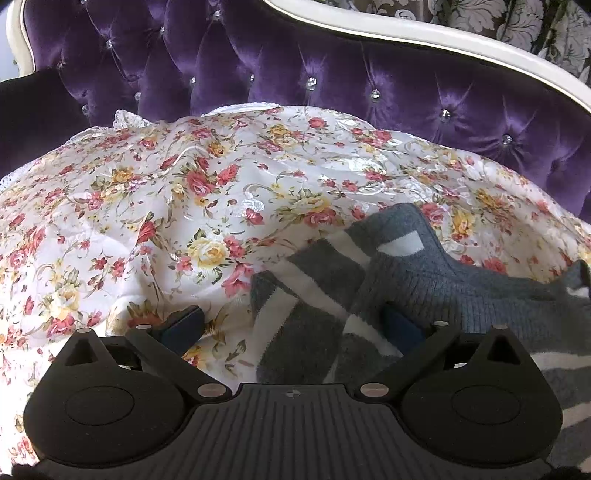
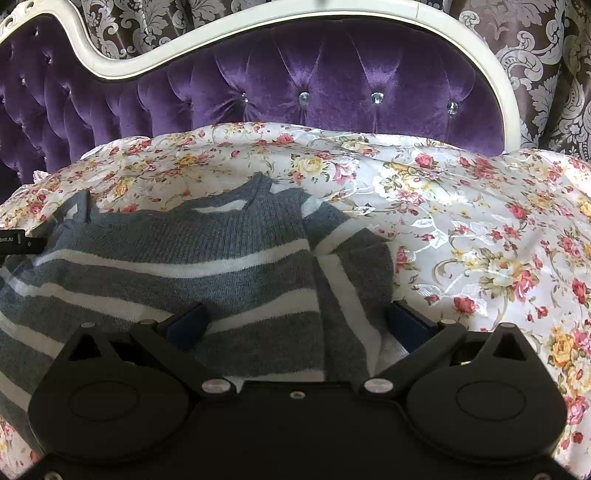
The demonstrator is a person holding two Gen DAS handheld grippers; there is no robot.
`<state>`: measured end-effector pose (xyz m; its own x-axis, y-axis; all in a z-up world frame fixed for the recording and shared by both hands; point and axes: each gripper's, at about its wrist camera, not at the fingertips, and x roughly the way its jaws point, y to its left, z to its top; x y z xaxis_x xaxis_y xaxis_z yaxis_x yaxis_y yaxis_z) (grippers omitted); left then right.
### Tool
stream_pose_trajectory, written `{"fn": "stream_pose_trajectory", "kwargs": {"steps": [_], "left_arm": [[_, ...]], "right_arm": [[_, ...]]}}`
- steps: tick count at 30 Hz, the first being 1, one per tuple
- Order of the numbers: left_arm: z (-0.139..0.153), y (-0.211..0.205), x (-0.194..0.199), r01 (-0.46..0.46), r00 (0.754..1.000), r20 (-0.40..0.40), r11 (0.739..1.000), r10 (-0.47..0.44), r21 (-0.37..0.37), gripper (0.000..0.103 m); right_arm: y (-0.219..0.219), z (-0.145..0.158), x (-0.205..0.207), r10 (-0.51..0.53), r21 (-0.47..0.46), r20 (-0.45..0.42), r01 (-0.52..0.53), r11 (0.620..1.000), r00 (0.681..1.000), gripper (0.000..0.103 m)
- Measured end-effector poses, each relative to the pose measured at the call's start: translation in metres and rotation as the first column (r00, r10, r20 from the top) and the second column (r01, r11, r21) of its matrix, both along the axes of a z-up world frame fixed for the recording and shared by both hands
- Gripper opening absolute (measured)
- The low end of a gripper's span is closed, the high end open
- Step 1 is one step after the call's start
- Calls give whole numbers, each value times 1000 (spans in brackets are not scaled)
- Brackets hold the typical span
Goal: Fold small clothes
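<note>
A small grey sweater with white stripes lies on a floral cloth, neckline toward the sofa back, both sleeves folded in. My left gripper is open, its jaws straddling the sweater's left sleeve; the right fingertip sits partly under the sweater's edge. My right gripper is open, low over the sweater's right side, its jaws either side of the folded right sleeve. The left gripper's tip shows at the left edge of the right wrist view.
The floral cloth covers the seat of a purple tufted sofa with a white frame. The sofa back rises right behind the cloth. Patterned curtains hang behind.
</note>
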<state>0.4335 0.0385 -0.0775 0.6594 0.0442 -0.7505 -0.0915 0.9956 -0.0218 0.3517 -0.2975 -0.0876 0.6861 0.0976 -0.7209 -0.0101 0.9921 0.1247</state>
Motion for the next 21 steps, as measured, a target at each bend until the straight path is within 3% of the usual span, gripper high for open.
{"fn": "stream_pose_trajectory", "kwargs": {"steps": [21], "left_arm": [[0,-1,-2,-5,1000,15,1000,5,6,103]], "right_arm": [[-8,0,0,-7,12,15,7,1000,1000,103]]}}
